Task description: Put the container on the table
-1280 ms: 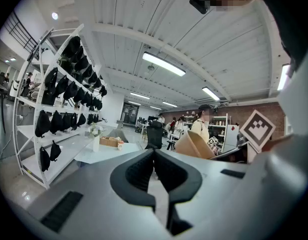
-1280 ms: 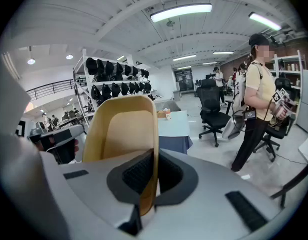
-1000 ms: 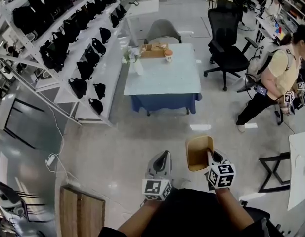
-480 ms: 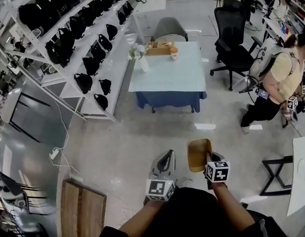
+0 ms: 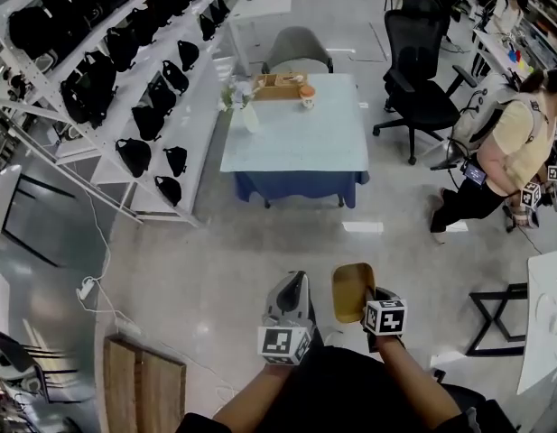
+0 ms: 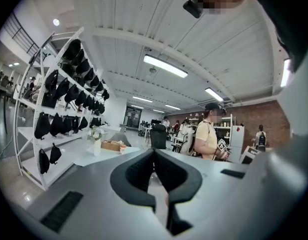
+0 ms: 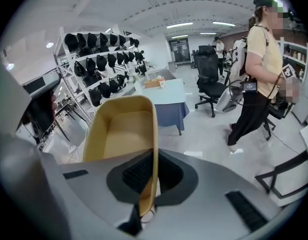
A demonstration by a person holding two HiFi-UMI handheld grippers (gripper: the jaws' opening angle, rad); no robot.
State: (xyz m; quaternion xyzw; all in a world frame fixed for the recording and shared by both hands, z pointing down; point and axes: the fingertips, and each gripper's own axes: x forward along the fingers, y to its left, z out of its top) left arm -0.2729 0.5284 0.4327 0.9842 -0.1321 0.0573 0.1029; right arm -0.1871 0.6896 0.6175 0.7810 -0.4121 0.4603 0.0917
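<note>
A tan, oval, open-topped container [image 5: 352,290] hangs over the floor in front of me, with my right gripper [image 5: 366,303] shut on its rim. In the right gripper view the container [image 7: 125,134] tilts forward, its thin wall pinched between the jaws of the right gripper [image 7: 150,176]. My left gripper [image 5: 296,289] sits beside it on the left, shut and holding nothing; the left gripper view shows this gripper [image 6: 154,156] with its jaws together. The pale blue table [image 5: 296,147] stands across the floor ahead, also visible as the table [image 7: 166,91] in the right gripper view.
On the table's far end are a wooden tray [image 5: 280,86], a cup [image 5: 307,94] and a vase [image 5: 248,115]. A rack of black bags [image 5: 125,70] lines the left. An office chair [image 5: 413,70] and a person in a yellow shirt [image 5: 513,142] are at the right, with a black stand [image 5: 495,318] nearby.
My right gripper has sunk with the container and tipped further down, drawing nearer my body. The left gripper has shifted slightly. The person at the right has stepped a little.
</note>
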